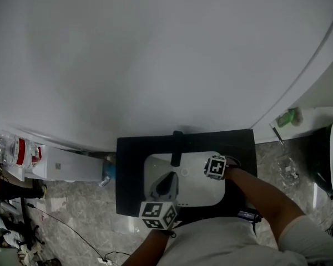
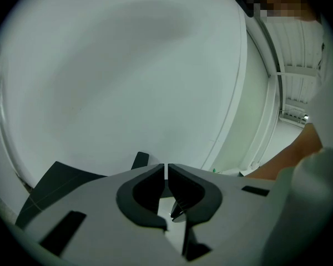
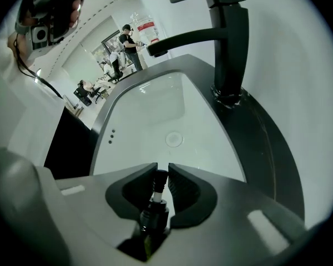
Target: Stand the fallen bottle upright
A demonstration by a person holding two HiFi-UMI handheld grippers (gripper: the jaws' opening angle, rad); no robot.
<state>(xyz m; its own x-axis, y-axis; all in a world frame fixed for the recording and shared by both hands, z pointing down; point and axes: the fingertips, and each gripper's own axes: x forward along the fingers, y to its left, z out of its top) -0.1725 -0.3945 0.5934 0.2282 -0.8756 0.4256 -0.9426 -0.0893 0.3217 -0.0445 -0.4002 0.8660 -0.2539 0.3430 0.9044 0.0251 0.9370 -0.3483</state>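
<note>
Black-capped bottle (image 3: pixel 154 204): only the right gripper view is showing it, at the right side of the white sink (image 1: pixel 197 190).
Right gripper (image 3: pixel 162 173): fingers are pinching the bottle's thin top.
Left gripper (image 2: pixel 166 170): fingers are almost touching, holding nothing.
Writing: red label on the clear bottles (image 1: pixel 16 150), far left, is appearing too small to read.

Head view: steeply down onto counter (image 1: pixel 130 176) and sink (image 1: pixel 200 190). Right gripper view: close above that sink, facing faucet (image 3: pixel 230 54). Left gripper view: toward white wall (image 2: pixel 127 82).

No legible text on anything
</note>
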